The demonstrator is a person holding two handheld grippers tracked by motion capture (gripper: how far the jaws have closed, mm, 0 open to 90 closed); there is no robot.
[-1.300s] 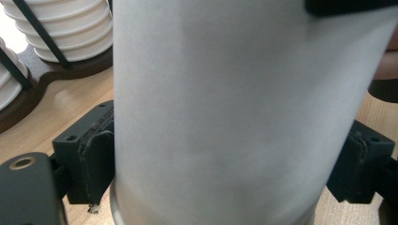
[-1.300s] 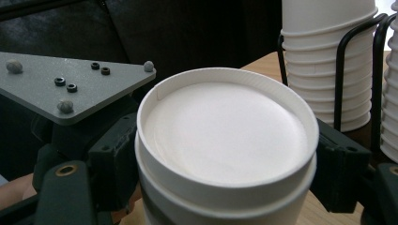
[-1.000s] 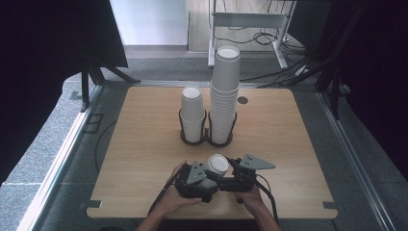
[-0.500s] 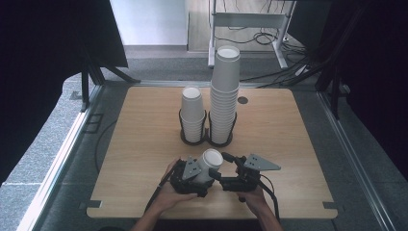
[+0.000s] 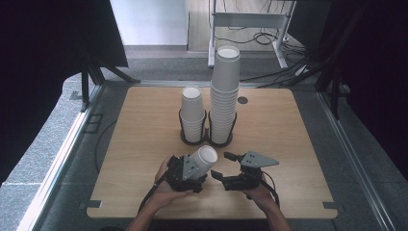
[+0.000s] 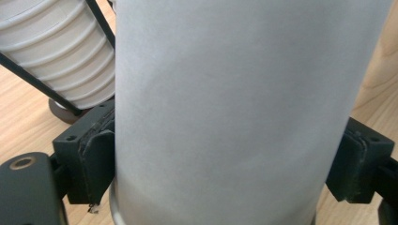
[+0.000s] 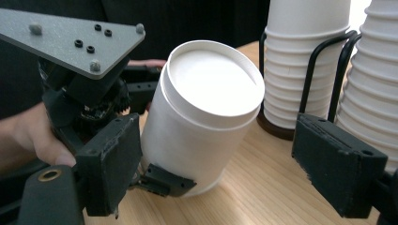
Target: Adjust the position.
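So the left gripper (image 5: 192,169) sits in the lower middle of the high view, clamped on a single white paper cup (image 5: 202,160). The cup is tipped over, with its closed bottom pointing up and to the right in that frame. In the left gripper view the cup (image 6: 234,108) sits between the two black pads (image 6: 96,154), which press on both its sides.

The right gripper (image 5: 231,168) is just to the right of it in the high view, its jaws spread apart and nothing between them. Those jaws have just been opening a bit more. In the right gripper view the held cup (image 7: 202,117) sits in the middle of the frame past those open jaws, close but not touched by them, with the left gripper (image 7: 141,176) gripping it near the lower end.

Stuff around: two black wire holders with cups stand right behind, in the middle of the wooden table (image 5: 298,134). The short stack (image 5: 192,115) is on the left and the tall stack (image 5: 224,96) on the right, touching or nearly so. In the right gripper view both stacks crowd the upper right, just beyond the held cup. There's a small dark round hole (image 5: 242,100) in the tabletop right of the tall stack, and cables (image 5: 262,38) on the floor at the top of the frame.
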